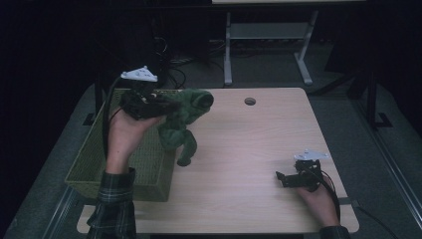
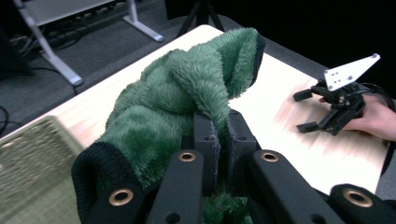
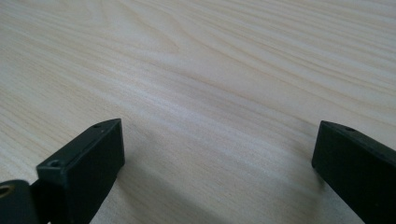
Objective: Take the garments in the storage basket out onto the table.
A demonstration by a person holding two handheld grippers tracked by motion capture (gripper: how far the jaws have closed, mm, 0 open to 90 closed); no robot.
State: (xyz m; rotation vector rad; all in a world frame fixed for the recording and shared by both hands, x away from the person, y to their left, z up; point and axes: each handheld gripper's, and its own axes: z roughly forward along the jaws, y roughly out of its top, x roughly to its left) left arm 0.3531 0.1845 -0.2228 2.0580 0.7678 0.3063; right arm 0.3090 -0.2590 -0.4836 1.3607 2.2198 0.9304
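both grippers are showing in the high view. left gripper (image 1: 164,105) is pinching a green fuzzy garment (image 1: 181,119) between jaws pressed nearly together, and is holding it up in the air over the left part of the table (image 1: 259,149), just past the right rim of the woven basket (image 1: 144,164). most of the garment is hanging down from the jaws, and its lowest end is dangling just beside the basket's right wall; whether it is touching the wood i cannot tell. in the left gripper view the plush cloth (image 2: 182,102) is bunching up between the black jaws, with a dark-lined cuff drooping at the left. right gripper (image 1: 281,178) is resting near the table's near right corner, well apart from the garment, its jaws standing spread with nothing but bare wood (image 3: 201,84) between them. basket is sitting along the left edge of the table.
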